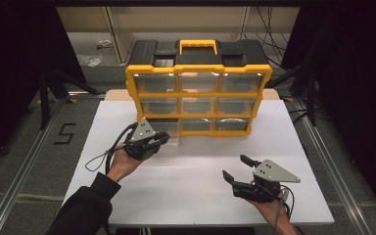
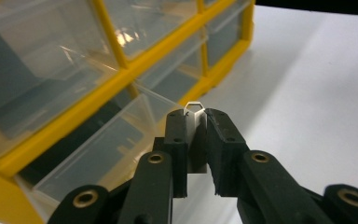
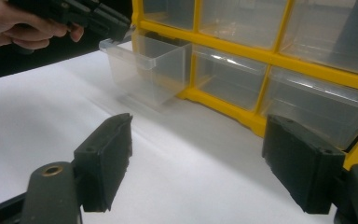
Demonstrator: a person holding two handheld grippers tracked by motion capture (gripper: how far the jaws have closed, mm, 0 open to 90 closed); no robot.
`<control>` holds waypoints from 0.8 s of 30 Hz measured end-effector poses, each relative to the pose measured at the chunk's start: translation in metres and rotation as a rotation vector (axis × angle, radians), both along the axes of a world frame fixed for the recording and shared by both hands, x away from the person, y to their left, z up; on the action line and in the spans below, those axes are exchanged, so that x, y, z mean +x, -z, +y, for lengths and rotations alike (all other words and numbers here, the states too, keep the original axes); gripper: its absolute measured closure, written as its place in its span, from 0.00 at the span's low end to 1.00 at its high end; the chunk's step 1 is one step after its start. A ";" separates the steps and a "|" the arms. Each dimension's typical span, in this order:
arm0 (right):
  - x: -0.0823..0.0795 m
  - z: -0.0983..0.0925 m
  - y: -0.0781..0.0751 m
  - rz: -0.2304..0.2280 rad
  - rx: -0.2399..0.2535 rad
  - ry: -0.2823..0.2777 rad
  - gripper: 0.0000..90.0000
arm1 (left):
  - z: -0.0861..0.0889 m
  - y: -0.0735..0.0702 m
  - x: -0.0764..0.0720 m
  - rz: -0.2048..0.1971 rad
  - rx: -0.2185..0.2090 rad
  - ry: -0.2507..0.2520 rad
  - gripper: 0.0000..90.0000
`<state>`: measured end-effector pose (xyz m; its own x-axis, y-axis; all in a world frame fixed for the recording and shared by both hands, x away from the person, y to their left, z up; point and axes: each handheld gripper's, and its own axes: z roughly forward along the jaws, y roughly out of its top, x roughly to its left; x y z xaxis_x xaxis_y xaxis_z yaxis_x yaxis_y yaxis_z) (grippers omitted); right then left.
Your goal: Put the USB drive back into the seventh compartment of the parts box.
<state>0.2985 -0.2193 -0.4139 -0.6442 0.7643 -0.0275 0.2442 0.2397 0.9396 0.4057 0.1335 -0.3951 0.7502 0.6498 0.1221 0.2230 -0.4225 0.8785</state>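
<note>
White board covers the surface (image 1: pixel 196 196) in the high view, with dark curtains at both sides and grey floor around it. At the far middle of the surface stands the yellow drawer cabinet (image 1: pixel 198 93), black on top with a yellow carry handle (image 1: pixel 198 46), its clear drawers facing the person. The left gripper (image 1: pixel 162 138) sits right at the cabinet's bottom-left corner, where the bottom-left drawer (image 1: pixel 169 128) juts out of its slot; the grip there looks meant for sliding that drawer along its runners. The right gripper (image 1: pixel 235 169) waits well in front of the cabinet's right half, apart from it, probably kept clear until needed

From the left gripper view, the jaws are pressed together on the small clear pull tab (image 2: pixel 196 109) at the front of the drawer (image 2: pixel 107 149), which hangs partly out below the cabinet's yellow frame (image 2: pixel 74 121). Pinching the tab gives a straight pull

Seen in the right gripper view, its own jaws stand spread wide with nothing between them, above bare white surface (image 3: pixel 42 121). Beyond them the open drawer (image 3: pixel 149 70) projects from the cabinet (image 3: pixel 242 56), with the left gripper (image 3: pixel 121 30) and its hand (image 3: pixel 18 25) at the drawer's front lip
</note>
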 end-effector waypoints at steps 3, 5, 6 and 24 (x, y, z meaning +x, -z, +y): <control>0.000 0.000 0.000 0.001 -0.001 0.000 0.28 | 0.003 -0.001 0.005 0.008 -0.023 -0.016 0.87; 0.000 0.000 0.000 0.000 0.000 0.001 0.28 | 0.004 -0.001 0.007 0.011 -0.029 -0.023 0.87; 0.000 0.000 0.000 -0.001 0.000 0.002 0.28 | 0.004 -0.001 0.008 0.011 -0.027 -0.029 0.87; 0.000 0.000 0.000 -0.002 -0.001 0.003 0.28 | 0.016 0.003 0.032 0.030 -0.025 -0.149 0.87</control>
